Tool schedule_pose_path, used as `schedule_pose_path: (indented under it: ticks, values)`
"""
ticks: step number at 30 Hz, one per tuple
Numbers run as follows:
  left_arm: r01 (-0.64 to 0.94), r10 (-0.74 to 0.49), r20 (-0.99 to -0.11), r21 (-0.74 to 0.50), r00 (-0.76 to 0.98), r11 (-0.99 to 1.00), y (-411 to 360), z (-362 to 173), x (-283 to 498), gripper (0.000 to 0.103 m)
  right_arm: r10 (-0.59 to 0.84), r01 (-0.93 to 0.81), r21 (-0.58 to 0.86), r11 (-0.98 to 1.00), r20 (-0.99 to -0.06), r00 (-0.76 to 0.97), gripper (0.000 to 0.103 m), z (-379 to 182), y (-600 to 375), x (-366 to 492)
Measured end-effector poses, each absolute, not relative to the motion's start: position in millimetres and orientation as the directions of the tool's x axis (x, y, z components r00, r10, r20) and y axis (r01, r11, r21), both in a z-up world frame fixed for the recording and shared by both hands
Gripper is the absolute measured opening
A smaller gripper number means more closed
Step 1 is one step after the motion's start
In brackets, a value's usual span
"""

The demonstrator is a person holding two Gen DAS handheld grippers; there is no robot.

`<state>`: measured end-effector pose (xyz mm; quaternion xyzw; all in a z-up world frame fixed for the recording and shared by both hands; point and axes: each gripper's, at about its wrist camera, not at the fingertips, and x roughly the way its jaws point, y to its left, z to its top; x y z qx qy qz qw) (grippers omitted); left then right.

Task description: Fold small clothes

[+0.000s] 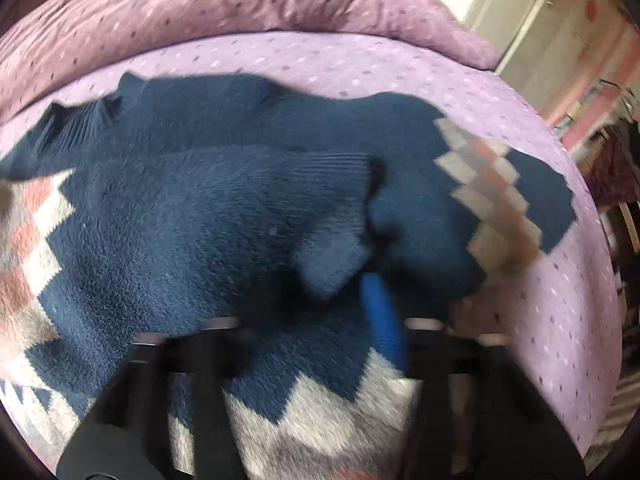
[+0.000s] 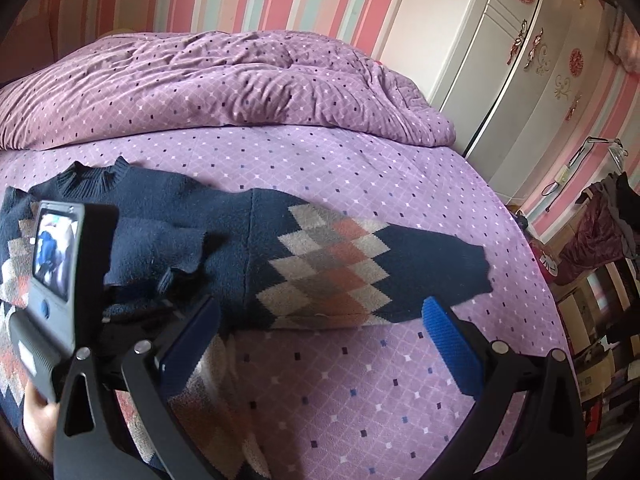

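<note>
A navy sweater (image 1: 180,220) with a pink, grey and white argyle pattern lies flat on the purple bed sheet (image 2: 360,400). One sleeve (image 2: 160,248) is folded across the sweater's (image 2: 320,264) body, and the other sleeve (image 2: 436,264) stretches out to the right. My left gripper (image 1: 320,316) hovers low over the body with its jaws apart. The folded sleeve's cuff (image 1: 332,268) lies loose just beyond its blue finger (image 1: 380,320); this view is blurred. My right gripper (image 2: 320,340) stands open above the sheet near the sweater's lower edge, with nothing between its fingers.
A rumpled purple duvet (image 2: 220,80) is bunched at the far side of the bed. A white wardrobe (image 2: 520,80) stands at the back right. Clothes hang over furniture (image 2: 592,236) past the bed's right edge. A hand (image 2: 36,408) holds the left gripper's body (image 2: 56,260).
</note>
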<state>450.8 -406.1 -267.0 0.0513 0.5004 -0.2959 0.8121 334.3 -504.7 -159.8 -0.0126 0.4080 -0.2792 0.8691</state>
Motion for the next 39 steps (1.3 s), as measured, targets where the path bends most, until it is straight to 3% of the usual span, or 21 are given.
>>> schedule_pose_path:
  ticks: [1,7,15,18,20,22,32,33,34,39]
  values:
    - [0.534,-0.426,-0.831,-0.192,0.358,0.823,-403.1,-259.5,444.5,0.092,-0.496,0.476,-0.249,0.843,-0.702,0.511,0.101,-159.2,-503.9,334.5]
    - [0.533,-0.412,-0.794,-0.132,0.448,0.835,-346.2,-226.2,422.6,0.092,-0.472,0.458,-0.232,0.858,-0.706,0.528,0.101,-155.9,-489.4,338.1]
    - [0.362,-0.186,-0.831,0.020,0.524,0.932,-196.8,-231.8,462.8,0.097,-0.308,0.338,-0.109,0.935,-0.721,0.621,0.099,-176.2,-448.7,369.0]
    - [0.309,-0.108,-0.828,0.081,0.550,0.948,-166.2,-239.0,479.7,0.097,-0.234,0.289,-0.067,0.955,-0.766,0.599,0.069,-203.5,-433.8,394.4]
    - [0.290,-0.107,-0.826,0.071,0.554,0.954,-153.7,-239.3,485.9,0.097,-0.146,0.268,0.011,0.963,-0.816,0.559,0.036,-227.1,-432.9,412.4]
    - [0.281,-0.122,-0.826,0.046,0.550,0.959,-149.7,-237.6,488.0,0.097,-0.119,0.287,0.044,0.957,-0.843,0.525,0.032,-243.6,-434.6,421.3]
    - [0.295,-0.127,-0.814,0.057,0.567,0.954,-148.3,-234.5,478.8,0.097,-0.033,0.441,0.224,0.869,-0.863,0.503,0.031,-272.0,-470.9,436.0]
    - [0.287,-0.127,-0.811,0.053,0.571,0.956,-146.1,-232.8,479.5,0.097,-0.041,0.440,0.219,0.871,-0.860,0.509,0.025,-271.3,-471.8,436.9]
    - [0.280,-0.124,-0.808,0.052,0.576,0.959,-144.3,-231.2,480.1,0.097,-0.057,0.434,0.201,0.878,-0.858,0.511,0.008,-269.7,-471.7,437.7]
    - [0.260,-0.117,-0.806,0.047,0.580,0.965,-139.7,-228.3,485.1,0.097,-0.215,0.337,0.002,0.942,-0.765,0.607,0.008,-228.8,-443.0,420.3]
